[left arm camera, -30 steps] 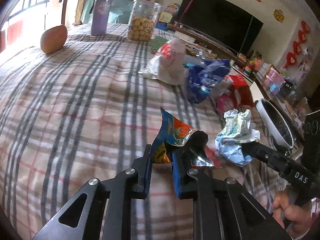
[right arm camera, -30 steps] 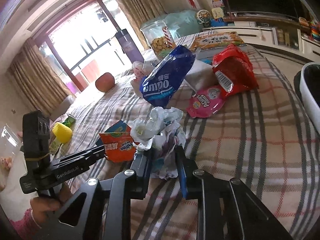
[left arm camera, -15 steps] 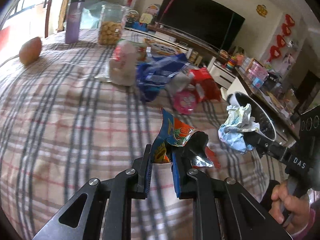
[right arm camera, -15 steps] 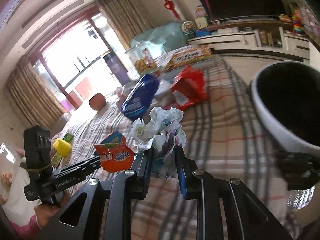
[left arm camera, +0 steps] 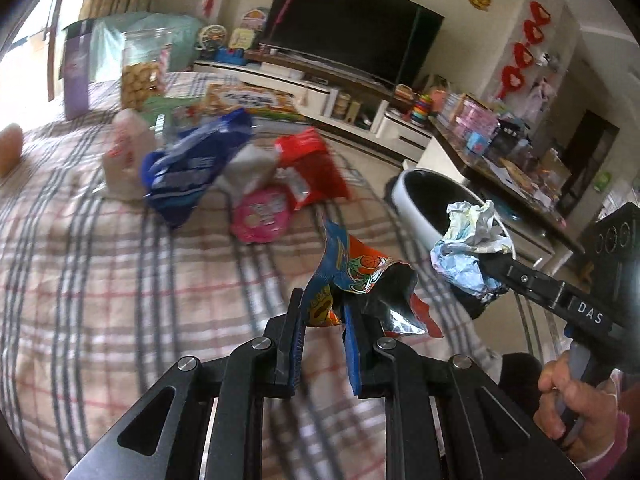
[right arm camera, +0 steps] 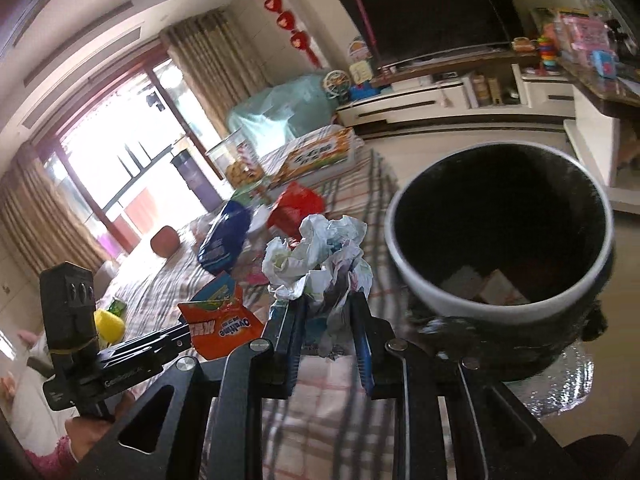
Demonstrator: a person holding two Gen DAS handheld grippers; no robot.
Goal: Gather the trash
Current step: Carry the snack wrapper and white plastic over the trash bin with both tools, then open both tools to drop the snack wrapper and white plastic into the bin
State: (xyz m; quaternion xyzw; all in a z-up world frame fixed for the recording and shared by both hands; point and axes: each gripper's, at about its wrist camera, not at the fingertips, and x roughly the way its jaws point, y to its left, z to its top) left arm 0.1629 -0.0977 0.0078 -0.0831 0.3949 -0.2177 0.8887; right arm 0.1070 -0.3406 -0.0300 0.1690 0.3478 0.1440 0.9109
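My left gripper (left arm camera: 322, 312) is shut on a torn orange and blue snack wrapper (left arm camera: 352, 276), held above the plaid tablecloth (left arm camera: 120, 280). The same orange wrapper (right arm camera: 220, 324) shows at the lower left of the right wrist view. My right gripper (right arm camera: 326, 306) is shut on a crumpled white paper wad (right arm camera: 316, 256), which also appears as the paper wad (left arm camera: 468, 248) at the right of the left wrist view. A white-rimmed trash bin (right arm camera: 404, 276) with a black inside stands just right of the wad, off the table's edge; the bin (left arm camera: 408, 200) lies beyond both grippers.
On the table lie a blue snack bag (left arm camera: 192, 172), a red bag (left arm camera: 312, 168), a pink round packet (left arm camera: 262, 216), a white bag (left arm camera: 124, 156), a cookie jar (left arm camera: 142, 72), a purple cup (left arm camera: 76, 76) and an orange box (right arm camera: 320, 156). A TV cabinet (right arm camera: 460, 104) stands behind.
Both grippers have swung right with their trash, away from the table's middle. The bin has come from the frame's edge to close beside the paper wad.
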